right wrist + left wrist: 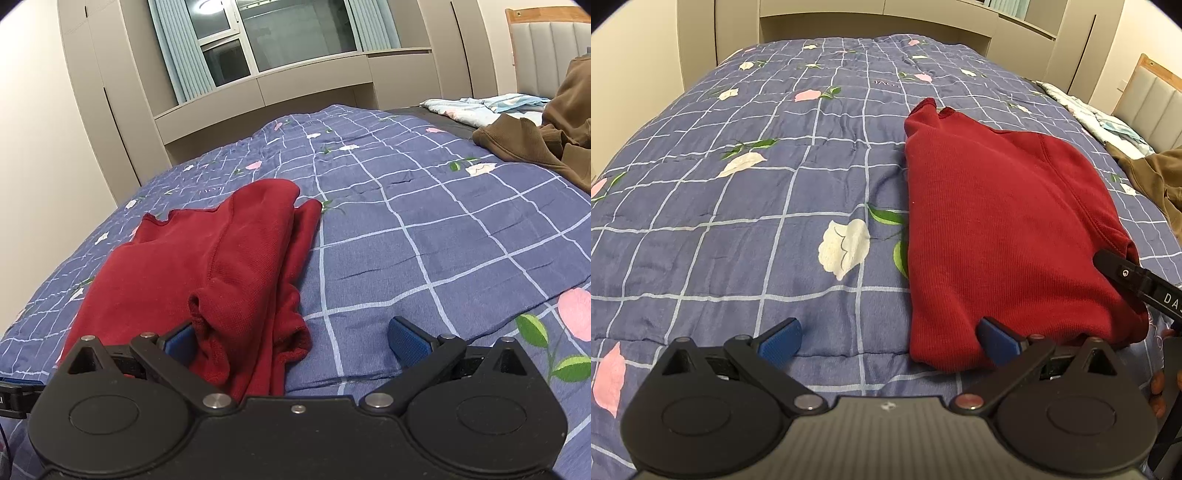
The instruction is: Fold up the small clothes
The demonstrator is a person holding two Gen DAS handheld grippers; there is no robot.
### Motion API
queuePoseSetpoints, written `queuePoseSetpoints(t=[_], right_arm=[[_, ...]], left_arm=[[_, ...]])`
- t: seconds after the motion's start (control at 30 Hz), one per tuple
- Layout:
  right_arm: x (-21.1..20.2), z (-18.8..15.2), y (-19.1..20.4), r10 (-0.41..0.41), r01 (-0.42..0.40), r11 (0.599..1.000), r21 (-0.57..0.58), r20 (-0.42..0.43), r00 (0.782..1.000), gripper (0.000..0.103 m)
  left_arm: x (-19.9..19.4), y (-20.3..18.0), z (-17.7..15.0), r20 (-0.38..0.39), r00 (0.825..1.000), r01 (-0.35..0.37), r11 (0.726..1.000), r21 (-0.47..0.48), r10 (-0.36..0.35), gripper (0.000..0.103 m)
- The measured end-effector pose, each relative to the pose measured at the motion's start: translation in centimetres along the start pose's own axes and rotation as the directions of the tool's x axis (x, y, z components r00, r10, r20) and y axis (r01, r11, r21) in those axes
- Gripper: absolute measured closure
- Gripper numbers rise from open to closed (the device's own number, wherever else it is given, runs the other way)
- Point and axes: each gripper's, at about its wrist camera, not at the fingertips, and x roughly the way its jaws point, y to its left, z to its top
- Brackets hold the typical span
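Red knit garment [1008,236], partly folded, lies on the blue checked floral quilt [738,229]. Left gripper [890,338]: jaws wide, empty, hem at its 1 o'clock. Right gripper [291,341]: jaws wide, bunched red fabric between them. Brown garment [546,144] at 2 o'clock.

The sweater [1004,236] is dark red, plain, with a fine rib. The quilt [738,229] under it is blue-violet, crossed by a pale blue-white check and strewn with white and pink flowers on green leaves. A brown garment [546,144] lies at the far side, beside a light blue and white cloth [480,105]. Both grippers, left [889,334] and right [291,338], are black with blue pads. The curtains [184,55] are pale blue-grey, the cupboards [110,92] beige
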Motion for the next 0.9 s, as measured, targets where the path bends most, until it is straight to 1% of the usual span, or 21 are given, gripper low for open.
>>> queuePoseSetpoints(t=[0.17, 0.37, 0.43, 0.5, 0.57, 0.6, 0.63, 0.67, 0.7, 0.77, 0.83, 0.9], right_arm=[[-0.1, -0.1, -0.3, 0.016, -0.016, 1.000, 0.015, 0.011, 1.000, 0.000], [-0.2, -0.1, -0.4, 0.027, -0.027, 0.999, 0.026, 0.014, 1.000, 0.000], [-0.3, -0.1, -0.5, 0.029, -0.030, 0.999, 0.027, 0.013, 0.999, 0.000], [-0.4, -0.1, -0.6, 0.036, -0.036, 0.999, 0.029, 0.013, 0.999, 0.000], [-0.7, -0.1, -0.6, 0.070, -0.071, 0.997, 0.038, 0.021, 0.997, 0.000], [-1.1, -0.2, -0.6, 0.116, -0.117, 0.992, 0.044, 0.034, 0.993, 0.000], [-1.3, -0.2, -0.6, 0.175, -0.177, 0.983, 0.043, 0.045, 0.984, 0.000], [-1.3, -0.2, -0.4, 0.208, -0.209, 0.977, 0.031, 0.041, 0.977, 0.000], [-1.1, -0.1, -0.1, 0.212, -0.213, 0.977, 0.018, 0.029, 0.977, 0.000], [-0.4, 0.2, -0.1, 0.197, -0.197, 0.980, 0.041, 0.004, 0.980, 0.000], [0.1, 0.7, -0.9, 0.220, -0.220, 0.970, 0.107, 0.008, 0.975, 0.000], [0.7, 1.1, -1.4, 0.248, -0.246, 0.955, 0.167, 0.009, 0.969, 0.000]], left_arm=[[0.1, 0.2, -0.3, 0.011, 1.000, 0.012, 1.000, 0.008, -0.012, 0.000], [0.1, 0.8, -0.2, 0.005, 0.999, 0.044, 0.999, 0.006, -0.044, 0.000], [0.1, 0.9, -0.1, -0.002, 0.999, 0.052, 0.999, 0.005, -0.052, 0.000], [0.0, 1.1, 0.3, -0.020, 0.998, 0.064, 0.998, -0.017, -0.065, 0.001], [-0.5, 1.5, 0.9, -0.023, 0.994, 0.104, 0.993, -0.058, -0.105, 0.000], [-0.7, 1.6, 1.2, -0.009, 0.990, 0.142, 0.987, -0.073, -0.143, 0.000], [-1.0, 1.8, 1.6, 0.017, 0.982, 0.191, 0.978, -0.082, -0.190, 0.000], [-1.0, 1.8, 1.9, 0.037, 0.975, 0.220, 0.972, -0.081, -0.218, 0.000], [-1.0, 1.7, 2.5, 0.053, 0.971, 0.238, 0.969, -0.070, -0.235, 0.000], [-0.4, 1.1, 3.6, 0.054, 0.972, 0.230, 0.972, -0.044, -0.228, 0.000], [0.7, 0.8, 4.7, 0.060, 0.973, 0.225, 0.974, -0.027, -0.223, 0.000], [2.0, 0.7, 5.6, 0.046, 0.974, 0.222, 0.974, -0.031, -0.221, 0.000]])
